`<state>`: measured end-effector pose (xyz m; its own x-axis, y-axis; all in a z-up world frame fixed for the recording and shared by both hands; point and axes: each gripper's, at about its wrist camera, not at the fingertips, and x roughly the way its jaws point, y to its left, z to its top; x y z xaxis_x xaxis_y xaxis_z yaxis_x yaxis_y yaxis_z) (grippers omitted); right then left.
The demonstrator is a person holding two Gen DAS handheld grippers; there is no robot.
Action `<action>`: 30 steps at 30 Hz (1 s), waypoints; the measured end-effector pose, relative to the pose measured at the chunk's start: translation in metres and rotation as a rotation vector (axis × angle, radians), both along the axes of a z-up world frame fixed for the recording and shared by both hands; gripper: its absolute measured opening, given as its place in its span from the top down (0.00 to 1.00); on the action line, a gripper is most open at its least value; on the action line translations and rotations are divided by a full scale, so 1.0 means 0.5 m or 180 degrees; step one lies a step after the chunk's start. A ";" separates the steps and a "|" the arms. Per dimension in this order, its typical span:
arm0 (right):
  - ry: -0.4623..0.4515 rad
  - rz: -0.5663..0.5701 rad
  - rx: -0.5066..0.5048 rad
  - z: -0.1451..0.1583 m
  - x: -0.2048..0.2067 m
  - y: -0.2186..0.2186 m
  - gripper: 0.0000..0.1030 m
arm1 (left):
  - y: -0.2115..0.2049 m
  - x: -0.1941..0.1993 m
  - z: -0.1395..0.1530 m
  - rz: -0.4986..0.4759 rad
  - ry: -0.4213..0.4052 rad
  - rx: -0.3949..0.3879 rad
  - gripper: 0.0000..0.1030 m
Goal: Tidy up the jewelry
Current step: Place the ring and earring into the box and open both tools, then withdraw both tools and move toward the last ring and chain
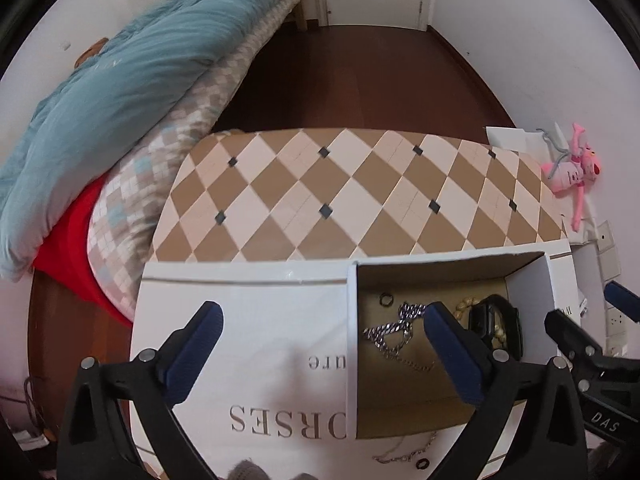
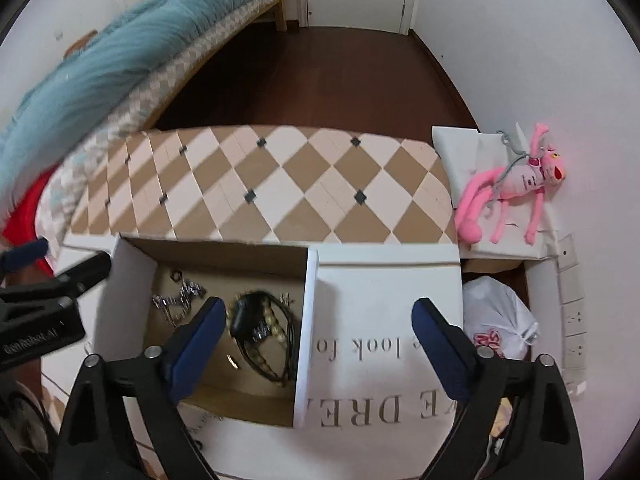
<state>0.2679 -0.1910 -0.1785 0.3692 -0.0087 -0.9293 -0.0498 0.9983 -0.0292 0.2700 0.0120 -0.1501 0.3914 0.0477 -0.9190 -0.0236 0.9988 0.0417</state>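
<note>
Open white box [image 1: 352, 320] on the table's near edge, flaps folded out flat left and right. Inside, on the brown floor: silver chain [image 1: 394, 330] strung roughly near-to-far, dark watch [image 2: 250, 320] with band lying near-to-far over a gold bead bracelet [image 2: 276, 330], small ring [image 1: 386, 299] by the far wall. Another chain [image 1: 404, 456] lies on the near flap. Left gripper [image 1: 320, 320] tilted steeply down, jaws apart, empty, over the left flap. Right gripper [image 2: 318, 316] likewise apart, empty, over the right flap. Checkered table [image 1: 360, 192], bed [image 1: 120, 80] left, pink plush [image 2: 508, 188] right, dark wood floor [image 1: 360, 80].
</note>
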 end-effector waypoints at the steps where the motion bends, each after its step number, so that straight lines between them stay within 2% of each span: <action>1: 0.0012 0.0003 -0.0013 -0.002 -0.004 0.002 0.00 | 0.001 -0.003 -0.002 0.0018 0.0012 -0.0009 0.00; 7: -0.0059 -0.0095 -0.0074 0.013 -0.031 0.000 0.00 | 0.007 -0.030 0.009 0.0058 -0.0003 -0.0031 0.00; 14: -0.0320 -0.0150 -0.0017 0.080 -0.086 0.005 0.00 | 0.017 -0.083 0.066 0.0049 -0.0197 -0.0070 0.00; 18: -0.0383 -0.0080 0.0084 0.094 -0.142 0.022 0.00 | 0.026 -0.132 0.077 0.0109 -0.0289 0.0040 0.00; 21: -0.0326 0.0012 0.0147 0.069 -0.185 0.040 0.00 | 0.032 -0.181 0.051 0.0089 -0.0307 0.0162 0.00; 23: -0.0234 0.0087 0.0160 0.028 -0.218 0.055 0.00 | 0.038 -0.215 0.010 0.0076 -0.0257 0.0278 0.00; 26: -0.0045 0.0145 0.0224 -0.042 -0.258 0.072 0.00 | 0.050 -0.250 -0.057 0.0080 -0.0064 0.0289 0.01; 30: 0.0071 0.0193 0.0354 -0.106 -0.293 0.087 0.00 | 0.065 -0.278 -0.133 0.0118 0.0161 0.0209 0.01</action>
<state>0.1215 -0.1476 -0.2313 0.3452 0.1165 -0.9313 -0.1095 0.9905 0.0833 0.1308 0.0445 -0.2167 0.3416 0.1221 -0.9319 -0.0566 0.9924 0.1093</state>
